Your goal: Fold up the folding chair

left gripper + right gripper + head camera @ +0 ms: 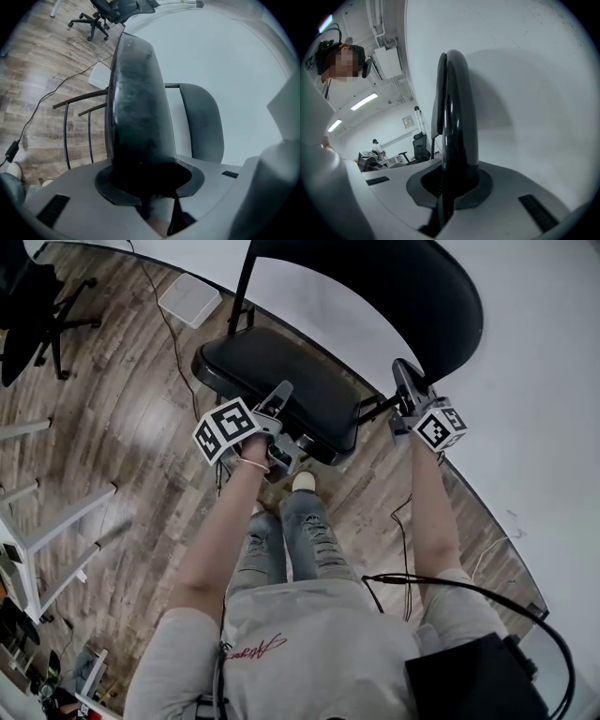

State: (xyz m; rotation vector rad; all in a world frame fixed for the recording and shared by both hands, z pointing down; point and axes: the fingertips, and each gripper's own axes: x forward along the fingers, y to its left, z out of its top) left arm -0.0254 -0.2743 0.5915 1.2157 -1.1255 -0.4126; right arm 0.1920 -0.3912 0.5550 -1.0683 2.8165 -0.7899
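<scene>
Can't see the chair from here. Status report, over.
Left gripper shut on seat front. Right gripper shut, empty, beside backrest. Chair not yet folded. Shoe near seat front.

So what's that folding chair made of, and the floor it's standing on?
The seat looks black, softly glossy and rounded: probably padded vinyl, possibly plastic. The backrest, matte black, is likely the same. The frame: thin black tubes, apparently painted metal. The floor: grained brown planks with sheen; wood or laminate.
</scene>
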